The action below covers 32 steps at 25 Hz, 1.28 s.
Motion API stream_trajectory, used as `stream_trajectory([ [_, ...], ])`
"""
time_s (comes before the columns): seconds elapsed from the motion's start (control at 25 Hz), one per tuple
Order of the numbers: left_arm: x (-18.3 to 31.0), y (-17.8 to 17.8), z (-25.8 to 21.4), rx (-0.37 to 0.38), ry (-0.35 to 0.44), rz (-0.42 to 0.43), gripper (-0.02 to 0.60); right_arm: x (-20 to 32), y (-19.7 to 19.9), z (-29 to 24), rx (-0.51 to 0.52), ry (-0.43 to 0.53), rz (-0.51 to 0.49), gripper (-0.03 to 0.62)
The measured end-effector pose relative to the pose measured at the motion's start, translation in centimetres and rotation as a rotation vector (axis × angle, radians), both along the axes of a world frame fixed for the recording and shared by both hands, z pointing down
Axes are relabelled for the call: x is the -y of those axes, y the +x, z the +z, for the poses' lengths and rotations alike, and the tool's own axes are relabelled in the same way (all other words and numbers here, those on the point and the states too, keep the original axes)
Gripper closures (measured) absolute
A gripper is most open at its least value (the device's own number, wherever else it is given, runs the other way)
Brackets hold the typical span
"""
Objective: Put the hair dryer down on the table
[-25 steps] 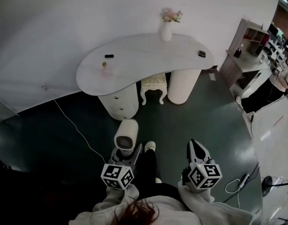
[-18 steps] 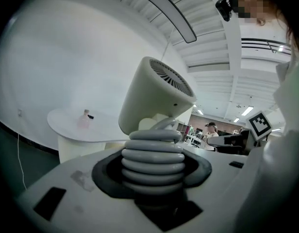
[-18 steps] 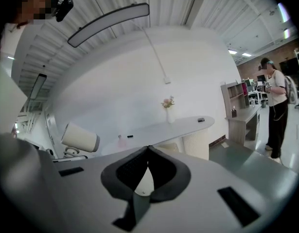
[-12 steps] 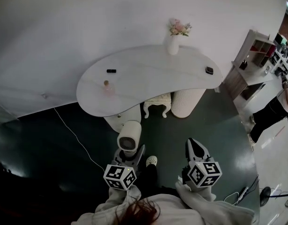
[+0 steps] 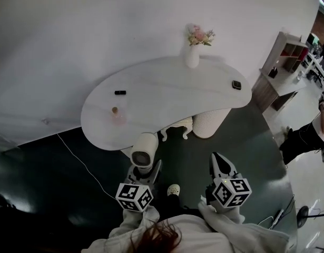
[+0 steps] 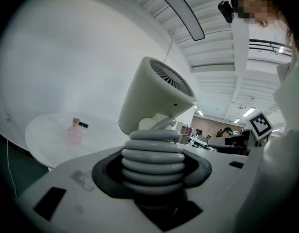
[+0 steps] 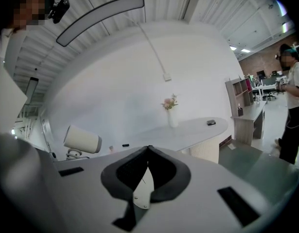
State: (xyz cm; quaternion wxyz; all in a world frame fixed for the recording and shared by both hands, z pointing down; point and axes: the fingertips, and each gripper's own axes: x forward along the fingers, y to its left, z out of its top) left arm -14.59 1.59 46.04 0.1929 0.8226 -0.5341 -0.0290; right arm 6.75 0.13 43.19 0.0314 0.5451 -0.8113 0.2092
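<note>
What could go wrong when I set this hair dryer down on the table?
The left gripper holds the hair dryer by the coiled cord around its handle; the coils could slip and let the head tip. The pink bottle stands close to the near edge of the table and could get knocked over.

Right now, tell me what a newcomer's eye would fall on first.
The cream hair dryer stands out, gripped by its cord-wrapped handle in the left gripper, in front of the curved white table. At that table's far edge, by the wall, stands a vase of pink flowers.
</note>
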Motion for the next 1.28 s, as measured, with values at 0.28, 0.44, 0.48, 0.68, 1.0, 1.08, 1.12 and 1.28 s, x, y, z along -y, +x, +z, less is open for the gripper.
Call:
stream_trajectory([
  [0.28,4.0,-0.7,0.5,0.000,-0.006,0.030,0.364,3.8,-0.8,0.4,0.001,-0.008,0.021,0.546],
  [0.44,5.3,-0.9,1.0,0.007,-0.019,0.047,0.364,4.9,-1.2,1.0,0.009,-0.023,0.031,0.546],
  [0.48,5.5,-0.9,1.3,0.007,-0.026,0.049,0.364,5.1,-1.2,1.3,0.011,-0.030,0.036,0.546],
  [0.68,6.0,-0.2,2.2,-0.001,-0.062,0.069,0.364,5.4,0.0,1.9,0.012,-0.062,0.066,0.546],
  [1.0,7.9,0.8,2.8,-0.002,-0.085,0.091,0.364,7.1,0.5,2.7,0.015,-0.088,0.074,0.546],
  [1.08,8.7,1.1,3.1,0.002,-0.086,0.090,0.364,7.9,0.7,2.9,0.021,-0.088,0.071,0.546],
  [1.12,9.1,1.3,3.2,0.005,-0.087,0.090,0.364,8.4,0.8,3.1,0.023,-0.089,0.068,0.546],
  [1.28,11.3,2.2,3.3,0.020,-0.089,0.089,0.364,10.7,1.7,3.5,0.034,-0.098,0.064,0.546],
])
